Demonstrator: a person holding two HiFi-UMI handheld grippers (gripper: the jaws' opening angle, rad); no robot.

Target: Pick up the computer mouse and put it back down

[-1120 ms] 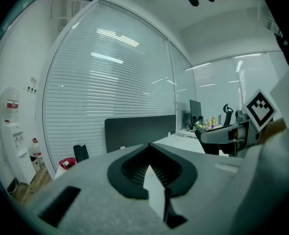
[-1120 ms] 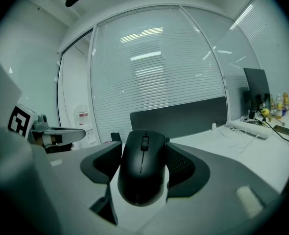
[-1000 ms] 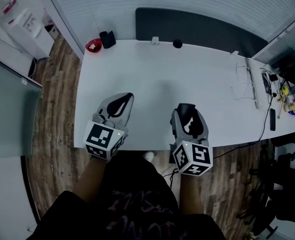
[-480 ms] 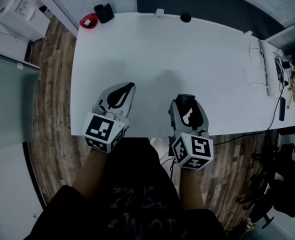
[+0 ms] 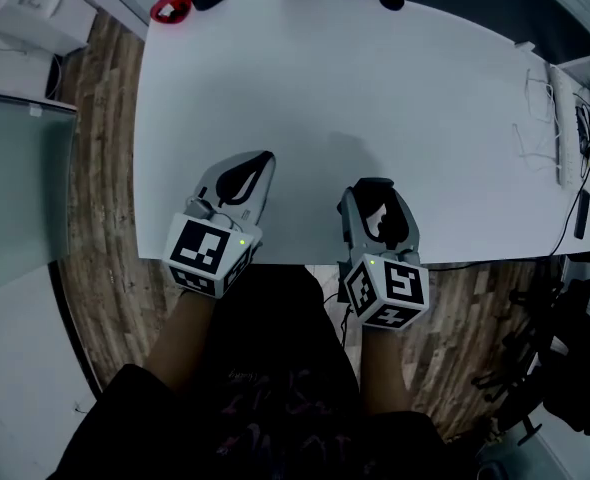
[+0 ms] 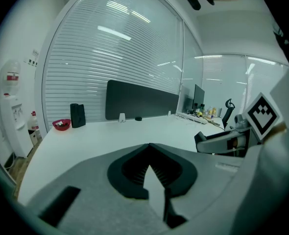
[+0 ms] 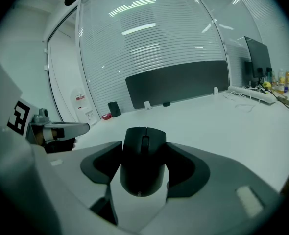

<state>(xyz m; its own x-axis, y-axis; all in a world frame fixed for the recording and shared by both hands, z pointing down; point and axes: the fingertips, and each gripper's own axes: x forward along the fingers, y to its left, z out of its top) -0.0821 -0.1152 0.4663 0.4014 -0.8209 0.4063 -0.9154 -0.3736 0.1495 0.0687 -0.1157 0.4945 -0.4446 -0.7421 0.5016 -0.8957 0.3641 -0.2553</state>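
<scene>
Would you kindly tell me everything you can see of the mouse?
The mouse is black, seemingly matte plastic, with a scroll wheel in the groove between its buttons; no cable shows. Nose pointing away, it is clamped by its sides between the jaws of the right gripper, by the near edge of the table. Whether it touches the table is unclear.

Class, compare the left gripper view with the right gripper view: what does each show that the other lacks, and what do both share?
Only the left gripper view: the inside of the left gripper, shut and empty. Only the right gripper view: the black computer mouse clamped in the right gripper. Both: the white table, the dark partition and the red bowl at its far edge.
</scene>
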